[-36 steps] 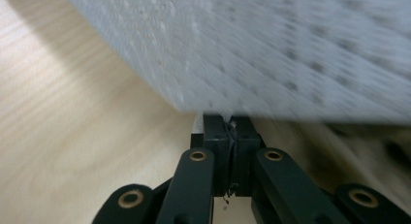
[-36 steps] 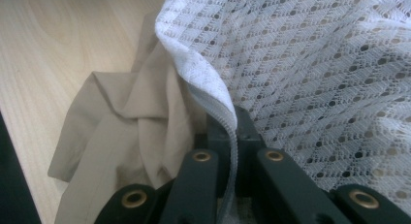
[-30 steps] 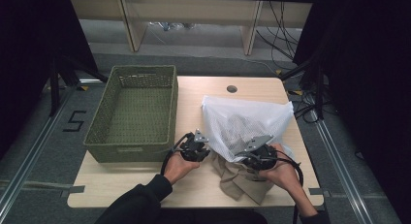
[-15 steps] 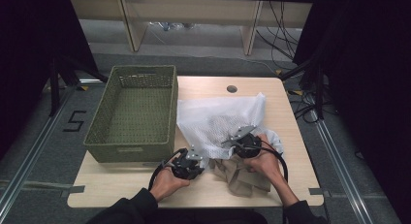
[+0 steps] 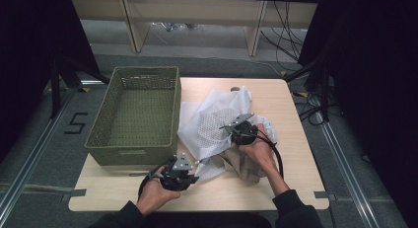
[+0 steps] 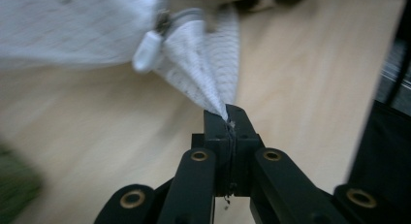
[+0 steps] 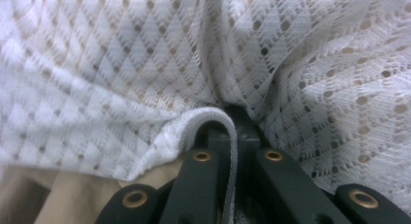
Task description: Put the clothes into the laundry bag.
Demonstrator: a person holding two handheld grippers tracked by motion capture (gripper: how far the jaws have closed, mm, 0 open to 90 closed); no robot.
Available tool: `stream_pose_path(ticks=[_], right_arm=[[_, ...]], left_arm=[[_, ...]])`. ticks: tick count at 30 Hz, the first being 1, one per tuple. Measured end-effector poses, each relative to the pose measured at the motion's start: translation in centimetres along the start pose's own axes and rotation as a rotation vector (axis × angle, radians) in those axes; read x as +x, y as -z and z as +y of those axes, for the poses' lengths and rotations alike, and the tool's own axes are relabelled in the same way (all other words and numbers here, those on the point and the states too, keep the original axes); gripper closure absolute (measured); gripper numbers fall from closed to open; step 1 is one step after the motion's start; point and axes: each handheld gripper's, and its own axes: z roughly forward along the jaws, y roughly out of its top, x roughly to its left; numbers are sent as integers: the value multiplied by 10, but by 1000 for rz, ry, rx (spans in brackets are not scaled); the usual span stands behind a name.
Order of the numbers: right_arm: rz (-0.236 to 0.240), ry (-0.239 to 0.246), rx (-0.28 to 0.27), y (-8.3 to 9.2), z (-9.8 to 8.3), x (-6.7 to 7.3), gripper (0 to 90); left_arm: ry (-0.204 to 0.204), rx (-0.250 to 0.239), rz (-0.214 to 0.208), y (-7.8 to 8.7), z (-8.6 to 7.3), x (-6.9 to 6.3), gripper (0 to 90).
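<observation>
Two grippers, left (image 5: 190, 170) and right (image 5: 235, 130), jaws clamped on white mesh laundry bag (image 5: 209, 124), frame centre, beside green basket (image 5: 135, 114). Keep both grips firm; spread evenly, avoiding beige cloth (image 5: 241, 164).

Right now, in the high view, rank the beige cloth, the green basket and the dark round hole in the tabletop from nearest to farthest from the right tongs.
1. Beige cloth: just beneath the right tongs, toward the person.
2. Green basket: off to the left, across the white mesh bag.
3. Dark round hole: by the table's far edge; roughly as far as the basket's near wall, so 2 and 3 are hard to separate.
</observation>
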Motion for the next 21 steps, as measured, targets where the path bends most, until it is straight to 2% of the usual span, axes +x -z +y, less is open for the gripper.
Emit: stream_pose_path(ticks=[3,5,6,11,14,15,17,18,20,21], right_arm=[[8,2,2,6,-3,-1,900],[8,27,6,14,-6,0,900],[17,29,11,19,-8,1,900],[43,61,-9,44,-19,0,900],[67,54,-6,56,-23,5,900],[60,69,-11,60,-25,6,900],[93,77,-15,69,-26,10,900],[87,95,-20,73,-26,13,900],[115,120,-20,80,-27,21,900],[127,135,-23,83,-27,24,900]], left_arm=[[24,13,60,2,-4,15,889],[13,22,97,4,-5,19,888],[23,21,102,5,-5,20,888],[18,35,133,6,-8,24,887],[25,48,145,8,-10,26,886],[22,55,155,9,-11,27,886],[31,59,176,10,-13,30,886],[33,59,186,10,-13,31,886],[44,58,200,12,-14,33,885],[11,67,219,13,-14,35,885]])
